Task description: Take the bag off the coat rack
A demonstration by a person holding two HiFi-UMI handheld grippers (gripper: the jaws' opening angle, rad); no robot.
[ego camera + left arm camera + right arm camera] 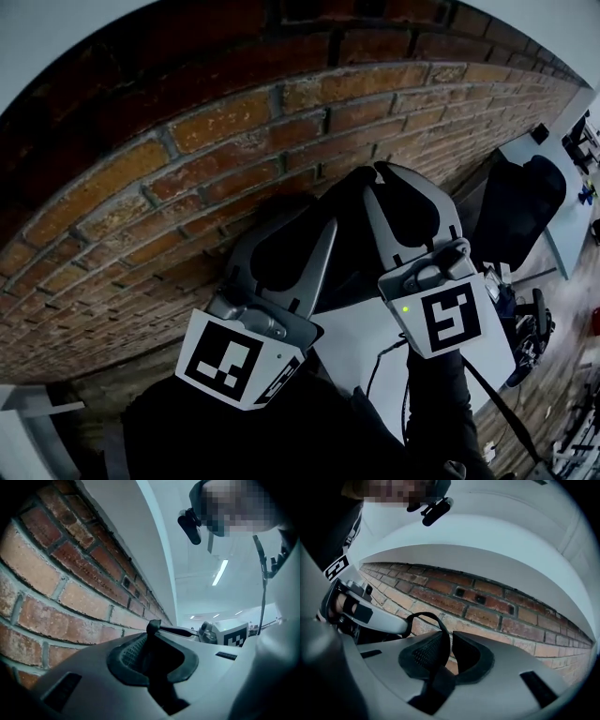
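Observation:
Both grippers are raised side by side close to a brick wall (pixel 187 178). My left gripper (pixel 328 202) is shut on a narrow black bag strap (pixel 153 629), whose end sticks up between the pads. My right gripper (pixel 398 183) has the same black strap (pixel 438 627) running through its jaws. There the strap lies against the left pad (pixel 423 654), and a gap shows brick between it and the right pad. A loop of strap (pixel 423 615) arches over to my left gripper (pixel 361 613). The bag's body and the coat rack are hidden.
The brick wall fills the space right in front of both grippers. Below and to the right stand a white desk (pixel 356 342) with cables and a black office chair (pixel 520 206). White ceiling with strip lights (pixel 219 572) shows above.

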